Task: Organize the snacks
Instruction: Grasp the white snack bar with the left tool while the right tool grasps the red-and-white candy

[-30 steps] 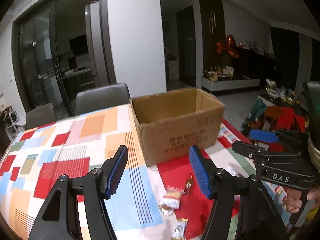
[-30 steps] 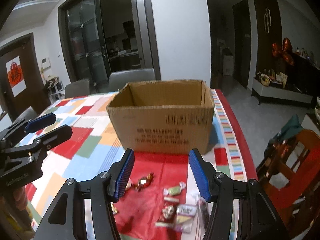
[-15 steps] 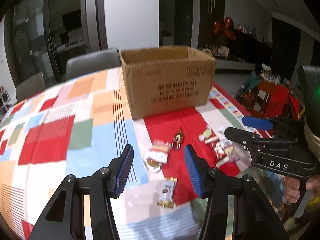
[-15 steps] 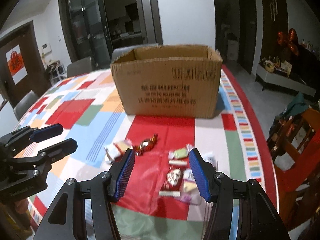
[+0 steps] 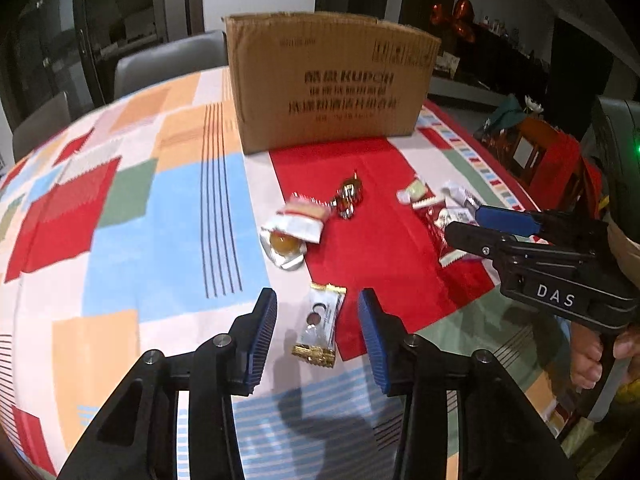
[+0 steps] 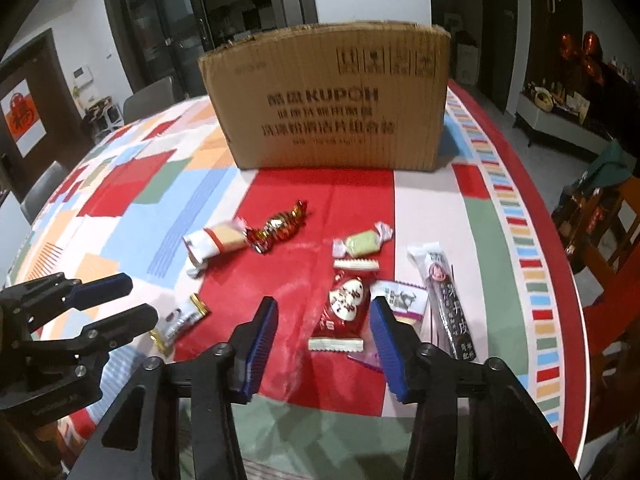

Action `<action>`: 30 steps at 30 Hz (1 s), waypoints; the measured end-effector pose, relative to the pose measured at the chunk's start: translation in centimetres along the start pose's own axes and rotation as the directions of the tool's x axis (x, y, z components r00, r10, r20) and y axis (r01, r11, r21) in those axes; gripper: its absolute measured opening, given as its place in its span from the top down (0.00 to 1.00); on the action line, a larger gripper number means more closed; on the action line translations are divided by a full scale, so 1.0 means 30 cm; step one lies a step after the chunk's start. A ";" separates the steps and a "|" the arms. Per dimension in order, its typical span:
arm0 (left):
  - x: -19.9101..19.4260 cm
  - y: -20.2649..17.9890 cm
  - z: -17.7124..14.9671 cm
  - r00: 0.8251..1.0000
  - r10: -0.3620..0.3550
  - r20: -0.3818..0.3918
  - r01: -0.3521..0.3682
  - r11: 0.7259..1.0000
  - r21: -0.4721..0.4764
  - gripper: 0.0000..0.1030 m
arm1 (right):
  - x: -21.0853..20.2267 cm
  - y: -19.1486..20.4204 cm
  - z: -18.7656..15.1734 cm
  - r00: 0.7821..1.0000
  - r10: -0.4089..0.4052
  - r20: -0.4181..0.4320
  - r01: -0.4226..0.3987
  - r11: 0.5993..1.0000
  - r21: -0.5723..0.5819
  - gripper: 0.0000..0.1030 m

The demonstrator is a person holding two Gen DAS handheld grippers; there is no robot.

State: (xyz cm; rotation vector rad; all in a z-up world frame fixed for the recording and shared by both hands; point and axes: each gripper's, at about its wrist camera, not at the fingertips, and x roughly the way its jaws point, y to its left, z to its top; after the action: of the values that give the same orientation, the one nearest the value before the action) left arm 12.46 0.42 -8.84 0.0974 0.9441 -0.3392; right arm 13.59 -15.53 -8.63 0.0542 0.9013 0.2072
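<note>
Blue-padded left hand-held gripper (image 5: 318,330) gapes around a white-gold snack (image 5: 319,325); right hand-held gripper (image 6: 322,334) spread wide over a red packet (image 6: 343,312), cardboard box (image 6: 332,100) behind.

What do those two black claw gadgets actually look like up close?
Both are matte black plastic frames with round silver screws. The left gripper and right gripper each end in jaws lined with ribbed blue pads. In the left wrist view, white letters "DAS" mark the right gripper's side, a green light glows by it, and bare fingers grip its handle. No cables show.
</note>
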 end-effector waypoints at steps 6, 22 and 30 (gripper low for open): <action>0.061 0.011 -0.011 0.998 -0.031 -0.051 0.030 0.999 -0.022 0.63 | 0.040 -0.017 -0.010 0.999 -0.018 -0.030 0.018 1.000 0.012 0.60; 0.126 0.006 -0.002 0.995 -0.040 -0.088 0.037 0.999 -0.035 0.79 | 0.113 0.003 0.031 0.997 -0.069 -0.033 0.068 0.997 -0.038 0.67; 0.127 -0.003 0.021 0.994 -0.068 -0.080 0.064 0.996 -0.056 0.81 | 0.125 0.030 0.026 0.993 -0.121 -0.013 0.119 0.987 -0.104 0.74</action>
State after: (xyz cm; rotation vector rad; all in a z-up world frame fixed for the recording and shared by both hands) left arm 14.97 -0.73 -11.53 0.0318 1.0384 -0.3729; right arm 16.32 -13.86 -10.90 -0.0983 0.9084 0.1419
